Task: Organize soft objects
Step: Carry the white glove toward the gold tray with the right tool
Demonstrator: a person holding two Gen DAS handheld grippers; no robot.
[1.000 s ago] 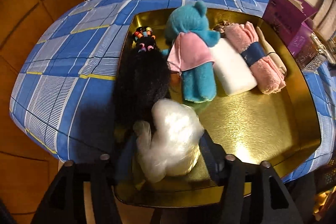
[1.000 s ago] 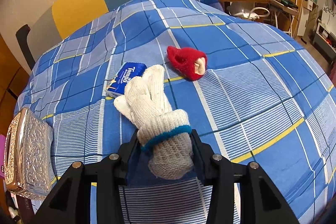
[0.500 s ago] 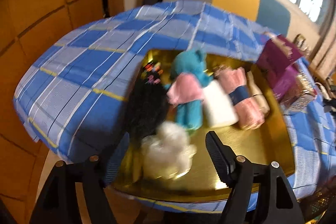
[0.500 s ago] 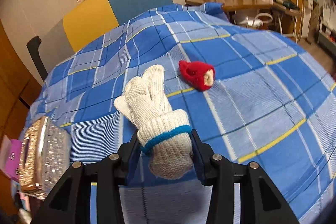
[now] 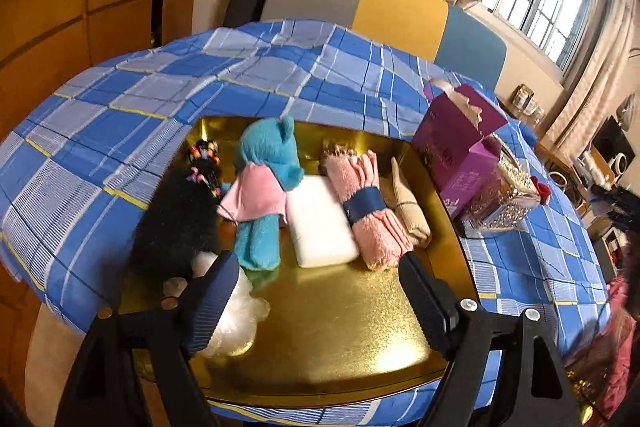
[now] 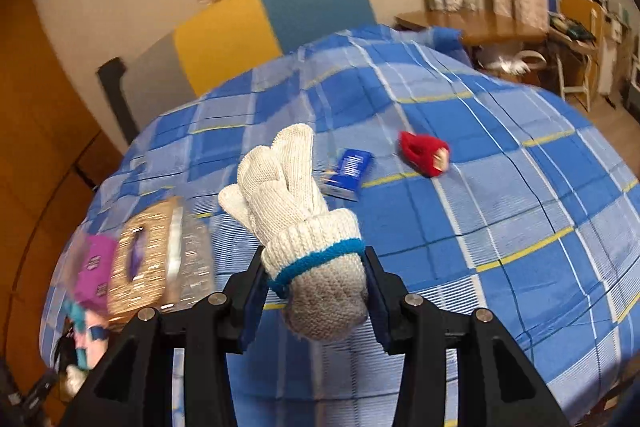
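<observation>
A gold tray [image 5: 352, 339] holds a black fuzzy piece [image 5: 176, 227], a blue plush bear [image 5: 266, 163] with a pink cloth, a white block [image 5: 320, 227], a rolled pink towel [image 5: 372, 207] and a beige cloth [image 5: 408, 207]. A white fluffy ball [image 5: 236, 319] lies at the tray's front left, just outside the left finger of my left gripper [image 5: 316, 299]. Its jaws are opening with nothing between them. My right gripper [image 6: 316, 291] is shut on the cuff of a white knit glove [image 6: 296, 195], held above the checked cloth. A red soft piece [image 6: 424, 153] lies further off.
A purple tissue box [image 5: 456, 147] and a glittery case [image 5: 500, 199] stand right of the tray. A blue tissue pack [image 6: 348, 171] lies on the blue checked tablecloth [image 6: 520, 211]. Chairs stand behind the table, and wooden panels are at the left.
My left gripper let go of the white fluffy ball, spread its jaws and rose back from the tray. My right gripper lifted the glove and swung so the glittery case and tray edge come into view.
</observation>
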